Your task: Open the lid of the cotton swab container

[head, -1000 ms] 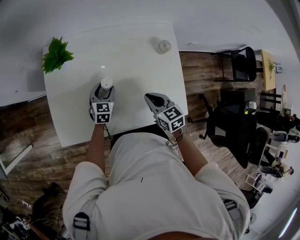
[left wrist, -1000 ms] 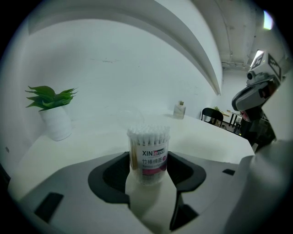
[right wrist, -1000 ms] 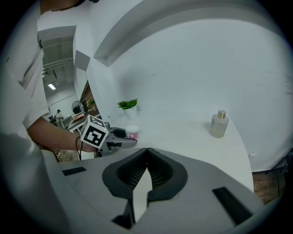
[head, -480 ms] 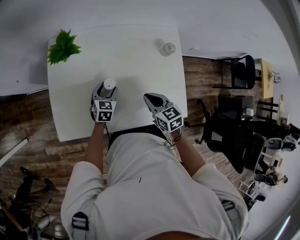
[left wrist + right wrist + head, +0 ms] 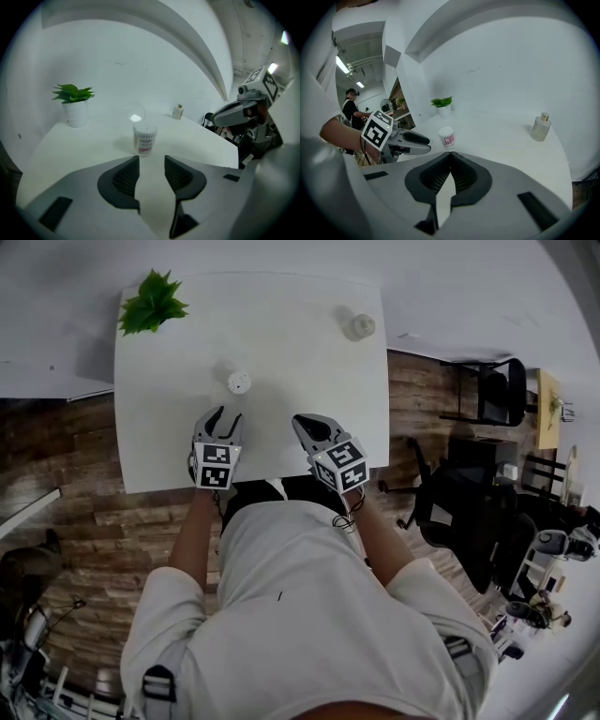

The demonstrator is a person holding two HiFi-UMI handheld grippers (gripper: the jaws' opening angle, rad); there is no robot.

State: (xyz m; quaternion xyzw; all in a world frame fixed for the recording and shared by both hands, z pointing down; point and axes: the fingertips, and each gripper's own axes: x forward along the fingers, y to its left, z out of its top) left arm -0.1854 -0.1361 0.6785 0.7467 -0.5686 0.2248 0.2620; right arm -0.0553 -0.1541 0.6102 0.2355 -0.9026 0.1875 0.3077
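One table (image 5: 281, 334), white, bearing everything; its near edge runs just under both tools, its right edge close outboard of the right gripper (image 5: 451, 154), whose jaws are pressed together and empty. One left gripper (image 5: 151, 161), beside the right one, jaws part-way apart and just now closing, nothing between them. One potted plant (image 5: 153, 302), far ahead and to the left of the left gripper, at the table corner. One glass bottle (image 5: 358, 327), far ahead of the right gripper, slightly to its right. One cotton swab container (image 5: 144, 138), upright, a short way ahead of the left gripper's jaws and apart from them; swab tips show at its top, and whether a clear lid covers them cannot be told. Handling, by judgement: steady the body low with one gripper, take the rim squarely with the other, lift straight. Clear tabletop surrounds the container; the near edge is the only close drop.
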